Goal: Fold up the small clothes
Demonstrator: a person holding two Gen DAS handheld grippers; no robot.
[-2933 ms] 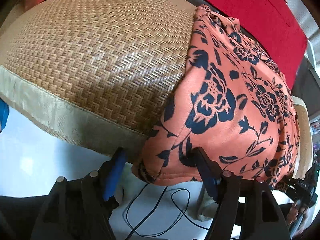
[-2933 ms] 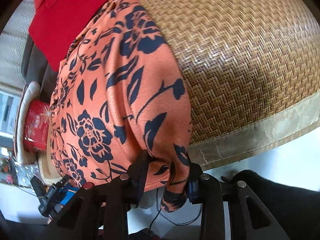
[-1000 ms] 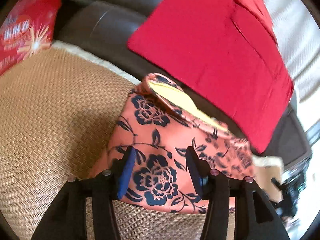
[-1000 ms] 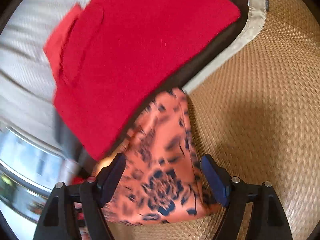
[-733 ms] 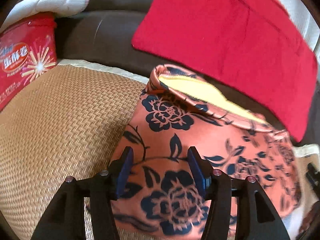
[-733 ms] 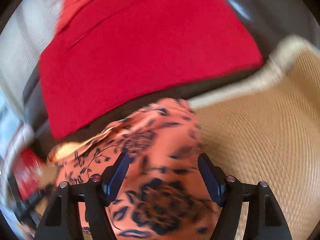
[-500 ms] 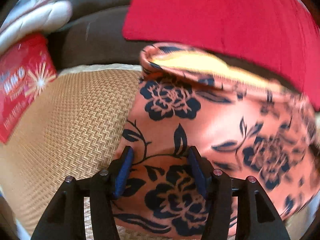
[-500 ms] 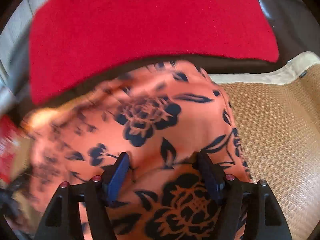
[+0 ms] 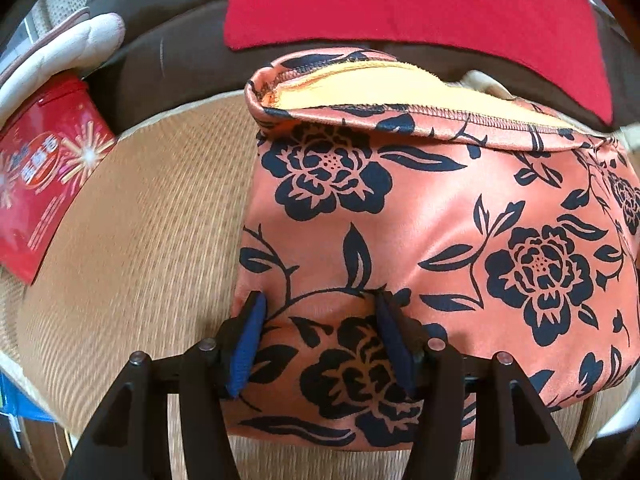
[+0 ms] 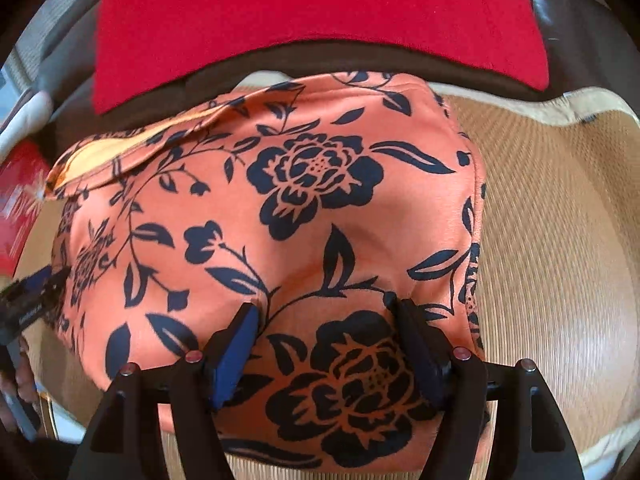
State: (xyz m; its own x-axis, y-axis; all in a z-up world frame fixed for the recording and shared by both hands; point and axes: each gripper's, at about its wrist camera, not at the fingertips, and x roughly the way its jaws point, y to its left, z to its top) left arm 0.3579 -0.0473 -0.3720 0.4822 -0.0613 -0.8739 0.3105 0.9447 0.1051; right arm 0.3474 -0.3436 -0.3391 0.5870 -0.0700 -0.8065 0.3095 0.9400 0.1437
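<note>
An orange garment with dark blue flowers (image 9: pixel 440 220) lies folded on a woven straw mat (image 9: pixel 152 220). Its far hem is turned up and shows a yellow lining (image 9: pixel 380 84). My left gripper (image 9: pixel 322 312) is open over the garment's near left part, its fingertips down on the cloth. In the right wrist view the same garment (image 10: pixel 312 208) fills the middle. My right gripper (image 10: pixel 326 316) stands open over its near right part, tips on the cloth, with a low bulge of fabric between them. Neither gripper pinches the cloth.
A red cloth (image 9: pixel 400 4) lies on the dark sofa behind the mat. A red tin (image 9: pixel 44 184) and a white padded thing (image 9: pixel 60 56) sit at the far left. The other gripper (image 10: pixel 28 304) shows at the left edge, and bare mat (image 10: pixel 560 240) lies at the right.
Both grippers came down closer over the garment and rolled until it lies square in view. The right gripper swept from the garment's far corner to its near edge. The jaws stayed apart.
</note>
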